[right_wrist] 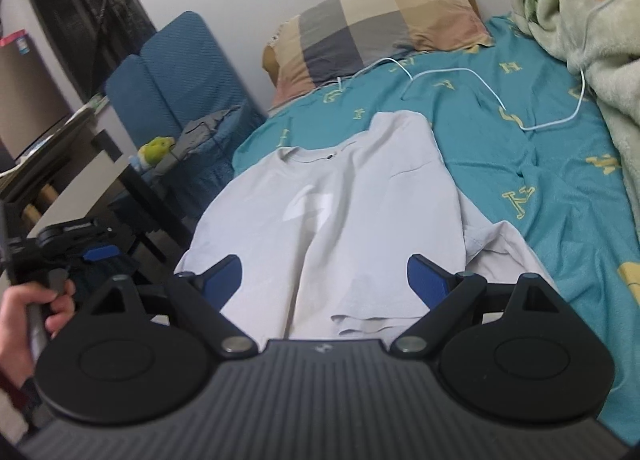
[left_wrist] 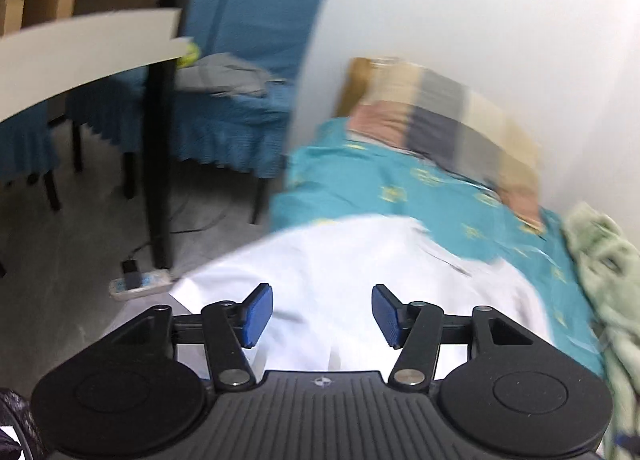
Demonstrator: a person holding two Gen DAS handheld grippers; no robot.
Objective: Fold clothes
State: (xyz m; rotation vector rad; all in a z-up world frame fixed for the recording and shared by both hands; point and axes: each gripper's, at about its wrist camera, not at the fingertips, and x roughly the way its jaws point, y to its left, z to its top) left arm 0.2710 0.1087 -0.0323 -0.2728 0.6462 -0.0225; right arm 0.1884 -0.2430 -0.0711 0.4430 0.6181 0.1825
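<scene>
Light: soft, even indoor light, faint shadows | Left wrist view: heavy motion blur, white T-shirt (left_wrist: 352,280) overexposed, detail lost | Right wrist view: sharp, pillow (right_wrist: 380,24) clear | Both: fisheye bending and dark vignette at edges

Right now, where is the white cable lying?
In the right wrist view, the white cable lies on the teal sheet, beyond the T-shirt, running from the pillow toward the green blanket.
</scene>
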